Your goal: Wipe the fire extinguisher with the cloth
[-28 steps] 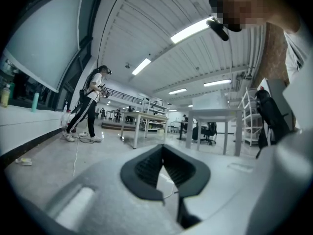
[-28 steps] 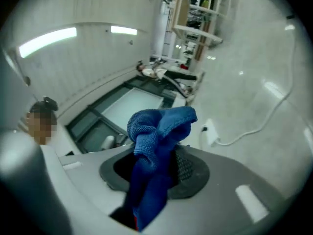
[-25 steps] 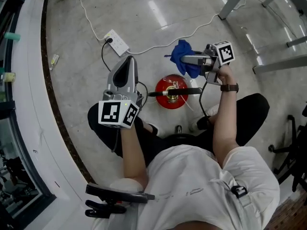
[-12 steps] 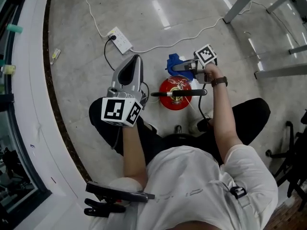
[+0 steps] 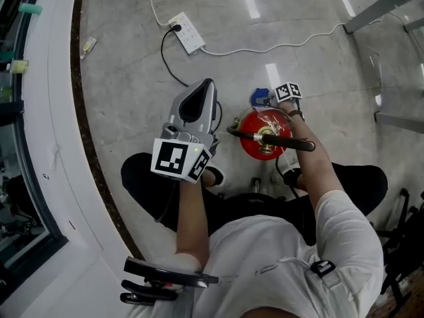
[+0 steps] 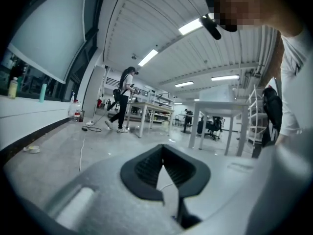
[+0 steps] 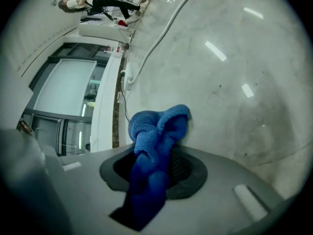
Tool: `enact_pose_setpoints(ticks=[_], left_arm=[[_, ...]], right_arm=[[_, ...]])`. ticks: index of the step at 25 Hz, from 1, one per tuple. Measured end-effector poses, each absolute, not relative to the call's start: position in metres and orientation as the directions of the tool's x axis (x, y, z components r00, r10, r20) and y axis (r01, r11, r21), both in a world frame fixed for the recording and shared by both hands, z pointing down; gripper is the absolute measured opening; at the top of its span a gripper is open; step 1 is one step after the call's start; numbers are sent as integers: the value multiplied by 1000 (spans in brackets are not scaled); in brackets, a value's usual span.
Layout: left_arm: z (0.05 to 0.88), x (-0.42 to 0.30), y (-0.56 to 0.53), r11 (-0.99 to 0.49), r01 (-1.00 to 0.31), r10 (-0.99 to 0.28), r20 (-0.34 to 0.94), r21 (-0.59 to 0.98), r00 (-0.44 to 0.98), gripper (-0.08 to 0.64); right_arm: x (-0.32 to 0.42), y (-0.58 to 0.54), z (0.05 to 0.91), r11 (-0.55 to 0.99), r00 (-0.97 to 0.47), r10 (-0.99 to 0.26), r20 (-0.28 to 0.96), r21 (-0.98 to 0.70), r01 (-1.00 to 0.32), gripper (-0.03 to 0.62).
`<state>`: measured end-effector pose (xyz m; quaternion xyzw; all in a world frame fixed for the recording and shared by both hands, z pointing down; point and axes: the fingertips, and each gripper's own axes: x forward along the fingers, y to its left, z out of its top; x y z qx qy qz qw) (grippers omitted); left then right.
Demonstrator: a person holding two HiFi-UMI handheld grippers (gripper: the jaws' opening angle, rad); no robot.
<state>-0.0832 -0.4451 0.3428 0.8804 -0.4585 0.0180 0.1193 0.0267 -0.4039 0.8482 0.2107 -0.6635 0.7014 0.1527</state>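
At the right gripper [image 7: 157,166]: jaws clamped on a bunched blue cloth [image 7: 155,140], with a thick wad pushed out past the tips and a tail hanging back between the pads. At the left gripper [image 6: 164,166]: jaws closed tip to tip with nothing between them, raised off to the left and pointed away across the floor, well clear of the work.

From the head view, cloth [image 5: 260,99] at the far side of the red fire extinguisher [image 5: 264,132], just beside its shoulder; hard to tell whether touching. Extinguisher upright on the stone floor [image 5: 132,78] in front of the person's feet, black lever [image 5: 273,140] lying across its top. Farther off, a white power strip [image 5: 187,33] and its cable.

Probably at the start of a stroke down the far wall of the cylinder. For a clean wipe:
- Press the protruding wad, not the jaw tips, against the red paint.
- Follow the curve around rather than dragging straight.
- Hold the clamp firm so as not to shed the cloth.
- Steer clear of the lever and hose.
- Steady the extinguisher with the left gripper if likely to tip.
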Motion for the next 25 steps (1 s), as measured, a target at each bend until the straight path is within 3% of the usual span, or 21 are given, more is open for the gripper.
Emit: enact_pose_setpoints(ticks=[5,7,9,11,13,15,17,19,21,25], left_arm=[[351,-97,-439,-516,-831,-823,151,207,548,0],[345,-100,-437,-515,-833,-827,138,203,545,0],[336,-101,-435,-524,-828,-826,119,197,551,0],[327,-100,-433,-533,-824,-824,101,193,557,0],[318,-99,-431,-543,-818,-822,80,190,564,0],[311,-98,-429,-551,-813,-819,61,190,570,0],[308,-97,-427,-557,-807,-816,50,196,576,0],[309,-95,-424,-561,-803,-813,48,201,580,0],[311,-94,-422,-563,-801,-811,50,203,583,0],[314,-95,-418,-564,-800,-809,57,204,585,0]], right_arm=[[22,-417,834,95,-845,-34,534,-840,-535,132],[19,-439,790,154,-880,-70,470,-866,-475,132],[17,-466,718,185,-936,-137,323,-920,-345,129],[15,-481,626,170,-981,-162,107,-976,-134,124],[16,-482,518,184,-981,-96,-167,-972,147,126],[15,-464,421,267,-931,82,-356,-892,364,126],[7,-429,366,382,-893,305,-332,-816,434,127],[-7,-397,356,473,-865,471,-173,-778,413,129],[-21,-372,363,480,-820,570,-51,-789,383,129],[-43,-344,387,417,-710,700,70,-848,327,132]])
